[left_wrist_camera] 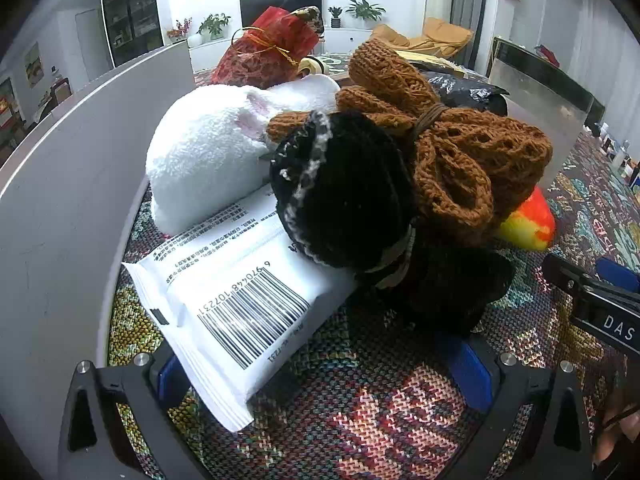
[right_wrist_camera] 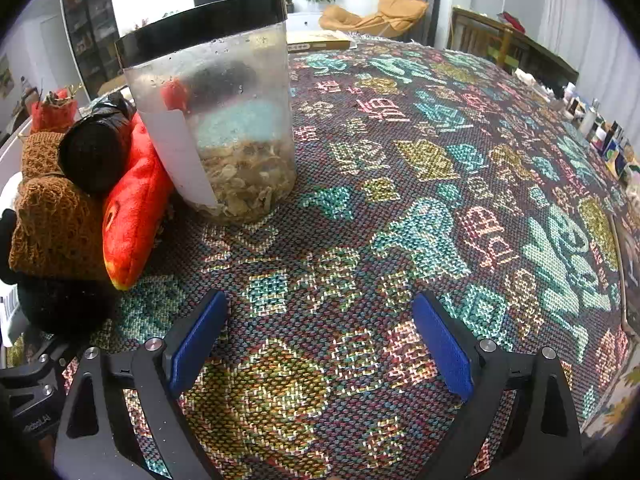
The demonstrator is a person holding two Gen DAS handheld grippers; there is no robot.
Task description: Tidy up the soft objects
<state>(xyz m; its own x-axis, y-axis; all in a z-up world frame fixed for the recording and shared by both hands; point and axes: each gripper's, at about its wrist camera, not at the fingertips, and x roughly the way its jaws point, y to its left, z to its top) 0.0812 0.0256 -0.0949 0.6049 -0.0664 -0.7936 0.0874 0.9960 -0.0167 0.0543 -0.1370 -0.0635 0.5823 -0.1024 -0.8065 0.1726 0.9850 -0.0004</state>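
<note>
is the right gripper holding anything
No, the right gripper is open, with only the woven tablecloth between its fingers.

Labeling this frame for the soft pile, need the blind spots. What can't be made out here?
- Black plush, left wrist view: lower body merges into shadow; shape unclear.
- Orange plush, left wrist view: mostly hidden behind the brown knit.
- Clear bin, right wrist view: cloudy wall blurs the contents.
- White packet, left wrist view: small print too fine; near corner overlaps the left gripper's finger.
</note>
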